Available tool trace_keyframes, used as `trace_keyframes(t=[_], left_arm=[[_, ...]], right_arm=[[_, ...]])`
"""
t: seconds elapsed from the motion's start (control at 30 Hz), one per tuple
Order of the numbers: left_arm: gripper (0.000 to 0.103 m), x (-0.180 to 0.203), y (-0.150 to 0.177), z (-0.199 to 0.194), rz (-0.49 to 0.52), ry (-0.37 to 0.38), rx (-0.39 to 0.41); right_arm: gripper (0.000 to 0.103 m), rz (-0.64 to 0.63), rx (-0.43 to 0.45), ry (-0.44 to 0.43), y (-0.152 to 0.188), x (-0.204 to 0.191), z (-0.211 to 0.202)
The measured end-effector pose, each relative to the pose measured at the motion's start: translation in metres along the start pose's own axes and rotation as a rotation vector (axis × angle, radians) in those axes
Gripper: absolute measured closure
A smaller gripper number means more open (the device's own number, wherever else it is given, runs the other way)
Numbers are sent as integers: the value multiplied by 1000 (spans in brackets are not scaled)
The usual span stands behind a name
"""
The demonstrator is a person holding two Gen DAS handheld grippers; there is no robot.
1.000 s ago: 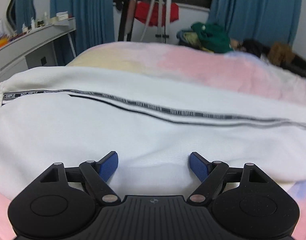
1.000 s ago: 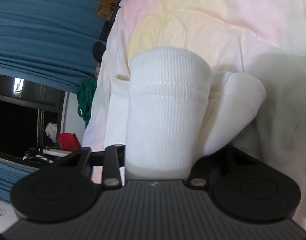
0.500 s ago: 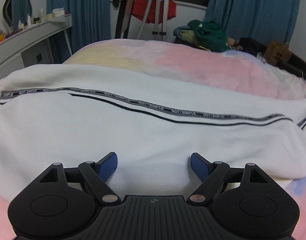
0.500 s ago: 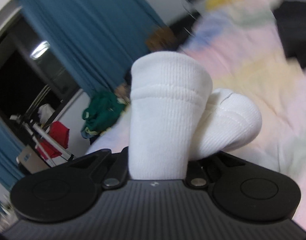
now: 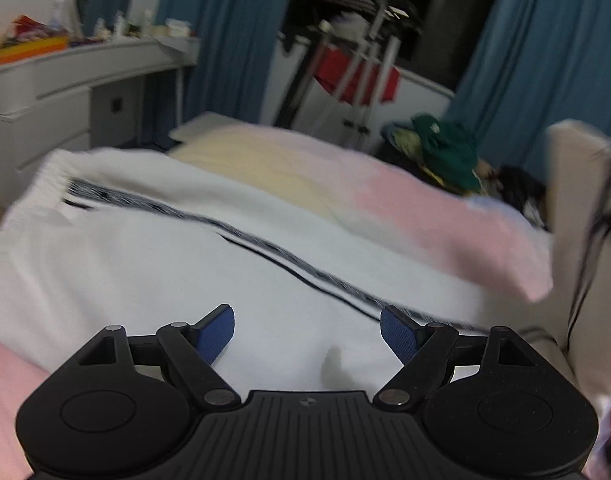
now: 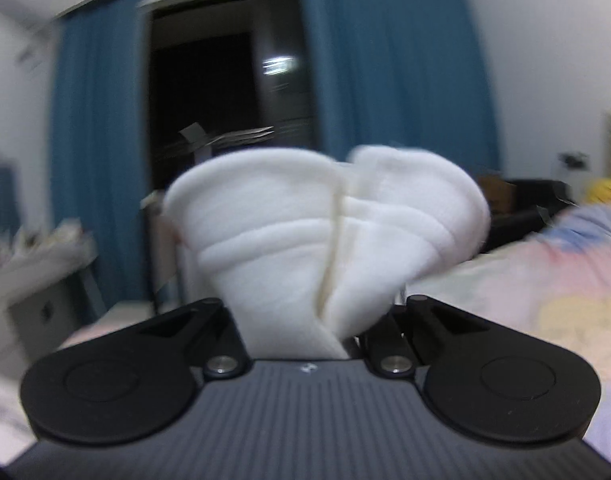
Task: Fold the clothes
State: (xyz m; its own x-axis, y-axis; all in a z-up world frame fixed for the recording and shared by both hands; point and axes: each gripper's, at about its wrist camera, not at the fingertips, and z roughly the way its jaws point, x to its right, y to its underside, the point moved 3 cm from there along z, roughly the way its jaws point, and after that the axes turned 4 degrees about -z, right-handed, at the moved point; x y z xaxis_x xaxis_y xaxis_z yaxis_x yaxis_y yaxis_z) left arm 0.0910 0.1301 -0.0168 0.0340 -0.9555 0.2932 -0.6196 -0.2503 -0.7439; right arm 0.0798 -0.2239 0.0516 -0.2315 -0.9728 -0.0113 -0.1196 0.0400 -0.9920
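Note:
White trousers [image 5: 153,248] with a black lettered side stripe [image 5: 265,240] lie spread across the bed in the left wrist view. My left gripper [image 5: 307,330] hovers just above their near edge, open, its blue pads [image 5: 215,334] wide apart with nothing between them. In the right wrist view my right gripper [image 6: 325,312] is shut on the ribbed white cuff [image 6: 325,224] of the trousers, bunched and lifted up in front of the camera. The fingertips are hidden by the fabric. At the right edge of the left view part of the garment [image 5: 573,240] hangs raised.
The bed has a pink and yellow pastel cover [image 5: 385,192]. A white dresser [image 5: 65,92] stands at the left, blue curtains [image 5: 537,60] behind, a drying rack with a red cloth [image 5: 357,72], and a pile of green clothes [image 5: 445,152] beyond the bed.
My right gripper swung up from the bed with the cuff, now facing the curtains and window. The left gripper drew back and turned left, staying open.

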Motion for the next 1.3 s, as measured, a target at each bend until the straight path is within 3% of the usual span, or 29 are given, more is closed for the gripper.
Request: trace_keyframes(t=[0.17, 0.3, 0.43, 0.53, 0.6, 0.7, 0.8, 0.93, 1.1, 1.2, 1.3], left_arm=[[21, -15, -9, -6, -56, 0, 24], [21, -18, -10, -5, -70, 18, 28], [21, -14, -8, -3, -77, 56, 25], [21, -11, -6, -1, -81, 84, 23], [21, -10, -5, 0, -84, 103, 21], [21, -5, -2, 1, -76, 125, -1], [21, 3, 4, 4, -72, 157, -18], [21, 13, 13, 8, -75, 209, -31], [21, 26, 23, 13, -77, 275, -48], [21, 34, 29, 16, -79, 314, -58], [22, 41, 39, 31, -51, 298, -101]], right_arm=[[92, -128, -212, -140, 87, -72, 12], [92, -143, -305, -148, 126, -78, 17], [90, -163, -317, -183, 118, -74, 19], [84, -169, -357, -238, 112, -77, 12], [63, -168, -397, -334, 104, -85, -3], [41, -191, -449, -472, 94, -79, -20], [38, -227, -477, -565, 84, -71, -40], [38, -174, -482, -611, 66, -38, -66], [38, -67, -393, -550, 44, 15, -82], [38, -6, -400, -412, 42, 45, -70], [38, 68, -405, -299, 49, 73, -61]])
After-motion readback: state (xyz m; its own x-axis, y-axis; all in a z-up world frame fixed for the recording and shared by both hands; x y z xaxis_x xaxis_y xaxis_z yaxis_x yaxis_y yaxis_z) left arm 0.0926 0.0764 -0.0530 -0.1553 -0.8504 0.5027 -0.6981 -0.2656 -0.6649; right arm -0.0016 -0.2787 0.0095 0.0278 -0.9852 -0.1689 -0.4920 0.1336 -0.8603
